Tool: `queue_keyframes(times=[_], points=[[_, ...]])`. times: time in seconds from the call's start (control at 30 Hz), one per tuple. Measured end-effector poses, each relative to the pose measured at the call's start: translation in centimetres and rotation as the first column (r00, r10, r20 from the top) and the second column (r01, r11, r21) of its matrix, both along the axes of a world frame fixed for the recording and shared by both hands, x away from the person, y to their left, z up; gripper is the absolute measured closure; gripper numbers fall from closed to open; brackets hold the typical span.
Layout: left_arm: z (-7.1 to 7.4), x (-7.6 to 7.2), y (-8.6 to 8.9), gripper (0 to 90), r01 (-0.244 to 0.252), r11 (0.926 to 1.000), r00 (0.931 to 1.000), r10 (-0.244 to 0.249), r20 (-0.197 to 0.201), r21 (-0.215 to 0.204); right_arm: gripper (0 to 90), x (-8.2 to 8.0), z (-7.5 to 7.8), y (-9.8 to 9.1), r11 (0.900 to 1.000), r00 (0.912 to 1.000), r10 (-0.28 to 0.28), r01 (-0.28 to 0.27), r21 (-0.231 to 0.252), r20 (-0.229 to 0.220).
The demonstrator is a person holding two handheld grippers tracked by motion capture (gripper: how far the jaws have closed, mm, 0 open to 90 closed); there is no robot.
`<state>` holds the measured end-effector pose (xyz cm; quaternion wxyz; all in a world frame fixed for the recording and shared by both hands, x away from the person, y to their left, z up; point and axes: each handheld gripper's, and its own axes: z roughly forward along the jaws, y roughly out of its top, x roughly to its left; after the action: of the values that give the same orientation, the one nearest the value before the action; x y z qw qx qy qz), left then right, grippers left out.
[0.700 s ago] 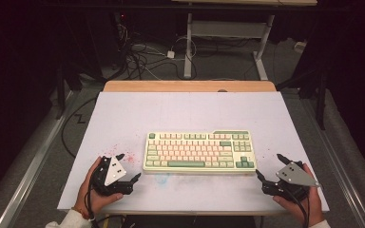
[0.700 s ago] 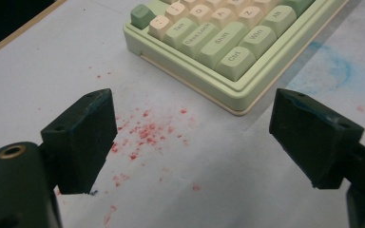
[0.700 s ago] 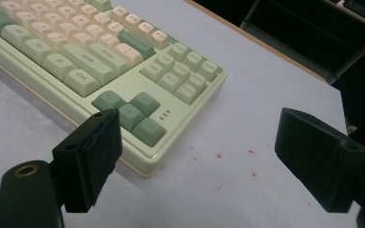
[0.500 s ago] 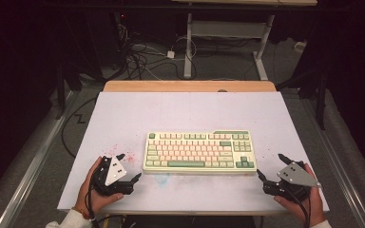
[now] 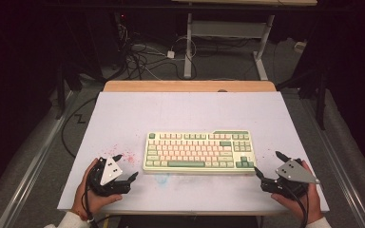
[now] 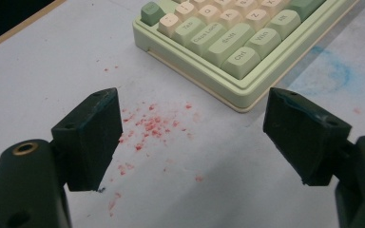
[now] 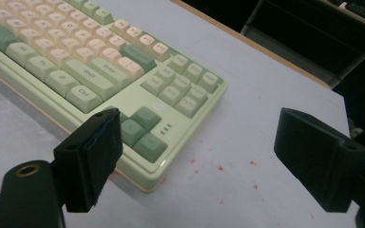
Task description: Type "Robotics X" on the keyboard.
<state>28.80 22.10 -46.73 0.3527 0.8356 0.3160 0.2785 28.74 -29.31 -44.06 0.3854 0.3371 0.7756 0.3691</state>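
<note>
High view: a pale lavender worktop [image 5: 190,111] fills the centre of the frame, w/ a wooden strip along its far edge and dark floor w/ cables beyond, at the top. A keyboard [image 5: 199,152] w/ cream and green keys lies flat just below centre of the frame, long side running left to right. Lower left of the frame, the left tongs [image 5: 125,167] sit in a person's hand near the keyboard's left end, not touching it; jaws spread apart, nothing between them. Lower right, the right tongs [image 5: 266,164] sit in the other hand, near the keyboard's right end; one jaw tip is close to the keyboard's near right corner, contact can't be told from here. Those jaws are also spread wide and empty. Red specks [image 5: 123,156] dot the worktop between the left tongs and the keyboard; a faint blue smudge [image 5: 162,178] sits just below the keyboard's front edge. Left gripper view: two black jaws rise from the bottom corners, wide apart; red specks [image 6: 149,126] on bare worktop lie between them, and the keyboard's [image 6: 228,45] corner w/ Ctrl and Shift keys is at upper centre-right, clear of both jaws. Right gripper view: jaws again wide apart; the keyboard's [image 7: 100,71] arrow-key corner sits at centre-left, partly behind the left-hand jaw, w/ a few red specks on the worktop at lower centre.
</note>
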Motion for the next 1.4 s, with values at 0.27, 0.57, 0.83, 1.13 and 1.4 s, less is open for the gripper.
queue_keyframes(times=[0.27,0.57,0.83,1.13,1.4], points=[[0.7,0.5,-0.3,23.8,0.015,0.9999,0.9998,-0.015,0.010,-0.002,22.8,0.5,0.7,0.4,0.9983,0.9987,0.048,-0.048,0.034,-0.017],[1.8,1.3,-1.5,27.8,0.046,0.9983,0.9988,-0.046,-0.014,-0.037,35.3,1.3,1.7,1.5,0.9961,0.9969,0.070,-0.068,0.057,-0.034],[2.3,2.2,-2.0,34.7,0.039,0.9965,0.9981,-0.043,-0.044,-0.074,58.8,2.1,2.5,3.1,0.9898,0.9893,0.133,-0.130,0.059,-0.060],[2.5,2.8,-2.6,23.4,0.037,0.9969,0.9989,-0.039,-0.027,-0.069,73.1,3.2,2.6,4.6,0.9825,0.9780,0.182,-0.177,0.058,-0.102],[2.7,3.2,-3.1,21.0,0.046,0.9968,0.9987,-0.047,-0.017,-0.065,87.7,4.1,2.7,5.8,0.9739,0.9660,0.224,-0.216,0.070,-0.130]])
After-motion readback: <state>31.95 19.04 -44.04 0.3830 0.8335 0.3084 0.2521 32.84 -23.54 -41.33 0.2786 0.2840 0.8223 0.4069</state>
